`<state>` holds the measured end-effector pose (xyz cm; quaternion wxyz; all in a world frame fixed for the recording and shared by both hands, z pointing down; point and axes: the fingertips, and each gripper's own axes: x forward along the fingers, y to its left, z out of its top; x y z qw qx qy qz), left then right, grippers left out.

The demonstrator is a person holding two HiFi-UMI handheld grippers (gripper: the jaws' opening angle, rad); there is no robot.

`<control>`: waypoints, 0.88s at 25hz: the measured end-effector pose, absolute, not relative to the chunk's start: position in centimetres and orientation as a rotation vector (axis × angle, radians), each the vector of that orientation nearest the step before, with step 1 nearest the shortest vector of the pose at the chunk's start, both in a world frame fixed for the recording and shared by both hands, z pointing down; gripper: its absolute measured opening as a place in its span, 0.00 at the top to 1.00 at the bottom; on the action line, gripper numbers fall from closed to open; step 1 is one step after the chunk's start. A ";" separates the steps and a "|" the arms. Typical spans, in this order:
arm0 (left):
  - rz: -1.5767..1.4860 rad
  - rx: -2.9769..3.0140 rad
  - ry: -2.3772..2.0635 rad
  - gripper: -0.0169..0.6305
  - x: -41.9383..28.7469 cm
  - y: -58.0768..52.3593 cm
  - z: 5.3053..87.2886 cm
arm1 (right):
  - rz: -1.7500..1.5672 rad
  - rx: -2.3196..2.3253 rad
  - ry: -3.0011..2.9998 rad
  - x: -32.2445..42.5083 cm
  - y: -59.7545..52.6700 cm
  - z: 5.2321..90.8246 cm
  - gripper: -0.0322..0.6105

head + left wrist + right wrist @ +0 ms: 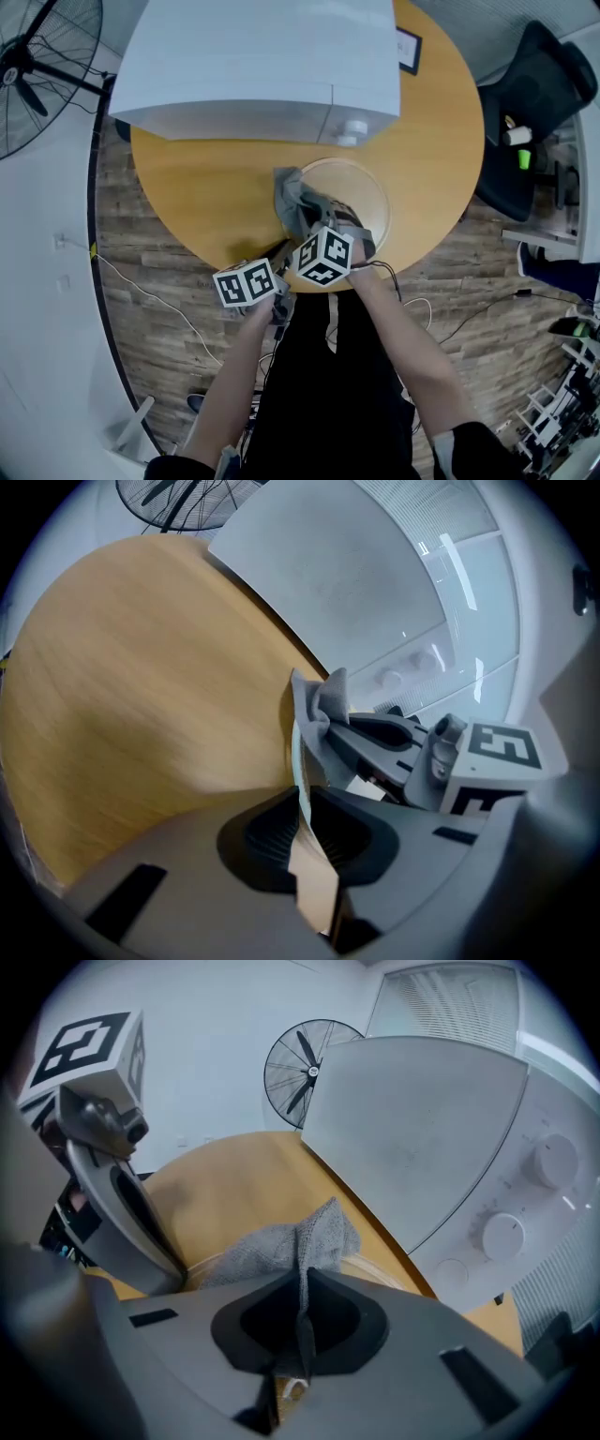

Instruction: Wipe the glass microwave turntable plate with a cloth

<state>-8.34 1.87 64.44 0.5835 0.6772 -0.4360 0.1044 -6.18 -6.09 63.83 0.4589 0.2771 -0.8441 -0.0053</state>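
Observation:
The clear glass turntable plate (364,187) lies on the round wooden table (206,187), near its front edge. A grey cloth (294,202) is bunched on the plate's left part. My left gripper (277,262) is shut on the plate's near rim (298,752), its jaws (302,799) clamped on the thin glass edge. My right gripper (319,230) is shut on the cloth (281,1241), which sticks up between its jaws (305,1288) and spreads over the plate (380,1277). In the left gripper view the cloth (319,705) and the right gripper (394,738) sit just beyond the rim.
A white microwave (262,66) stands at the back of the table, its knobs (553,1162) close to the plate's right. A floor fan (42,56) stands at the far left. An office chair (534,94) is at the right. Cables (150,295) run over the wooden floor.

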 end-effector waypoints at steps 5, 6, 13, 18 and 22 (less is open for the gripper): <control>0.250 1.586 -1.026 0.92 -8.4 1.9 64.5 | -0.008 0.632 -2.111 -7.0 -2.9 63.7 0.94; 0.250 1.587 -1.026 0.92 -8.4 1.9 64.5 | -0.007 0.628 -2.114 -7.0 -2.3 63.7 0.94; 0.261 1.585 -1.041 0.92 -8.6 2.0 64.7 | 0.035 0.615 -2.135 -5.8 1.8 63.7 0.93; 0.254 1.581 -1.029 0.92 -8.3 2.0 64.5 | 0.037 0.607 -2.137 -4.1 4.0 63.8 0.92; 0.262 1.578 -1.033 0.92 -8.5 2.1 64.7 | 0.027 0.594 -2.128 -2.3 5.5 63.9 0.92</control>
